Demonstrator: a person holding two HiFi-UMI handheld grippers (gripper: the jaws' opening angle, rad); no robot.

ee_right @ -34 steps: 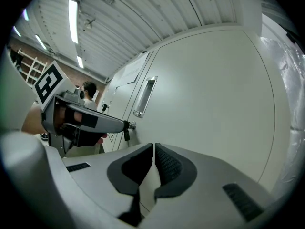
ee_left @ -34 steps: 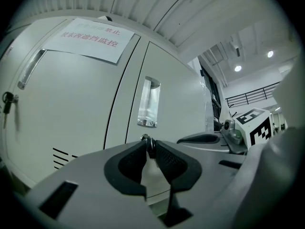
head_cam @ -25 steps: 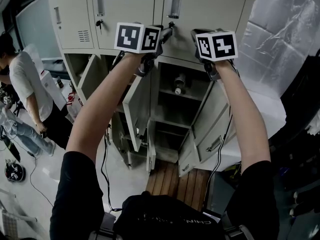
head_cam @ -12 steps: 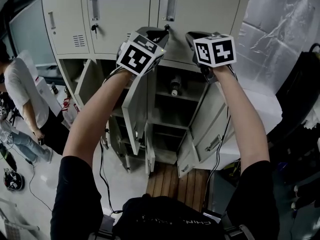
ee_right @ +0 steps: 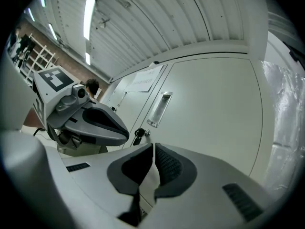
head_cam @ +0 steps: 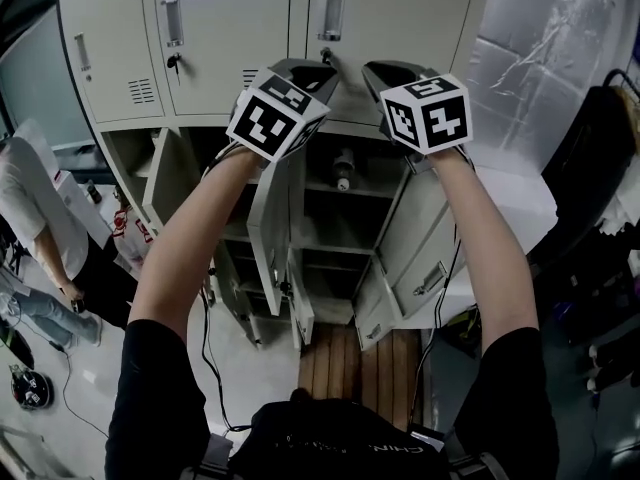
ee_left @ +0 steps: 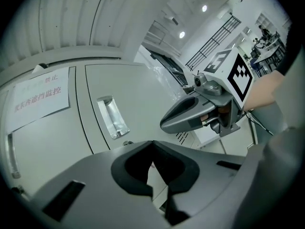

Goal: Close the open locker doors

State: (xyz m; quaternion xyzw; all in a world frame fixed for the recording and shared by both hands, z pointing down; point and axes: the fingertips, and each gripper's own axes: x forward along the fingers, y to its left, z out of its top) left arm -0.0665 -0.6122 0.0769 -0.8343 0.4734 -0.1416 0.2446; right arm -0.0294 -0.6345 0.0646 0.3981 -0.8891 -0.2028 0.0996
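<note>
The grey locker bank (head_cam: pixel 420 8) has closed upper doors; below them several doors hang open. One open door (head_cam: pixel 270 218) stands under my left arm and another (head_cam: pixel 425 228) under my right. A bottle (head_cam: pixel 343 168) lies in the open compartment between them. My left gripper (head_cam: pixel 322 72) (ee_left: pixel 155 168) points level at the closed upper door with the metal handle (ee_left: pixel 112 117). Its jaws have just been closing and are shut with nothing between them. My right gripper (head_cam: pixel 372 72) (ee_right: pixel 154 163) hangs beside it, shut and empty, facing the same door's handle (ee_right: pixel 159 109) and key lock (ee_right: pixel 138 135).
Lower open doors (head_cam: pixel 300 303) (head_cam: pixel 380 318) stick out over a wooden pallet (head_cam: pixel 355 358). Another open door (head_cam: pixel 165 173) is further left. A person (head_cam: pixel 40 218) stands at the left. Silver foil sheeting (head_cam: pixel 540 48) and a black bag (head_cam: pixel 600 168) are on the right.
My left gripper has rolled, so its marker cube now stands on a corner. Both grippers have drifted slightly along the locker front, and the head view has tipped upward.
</note>
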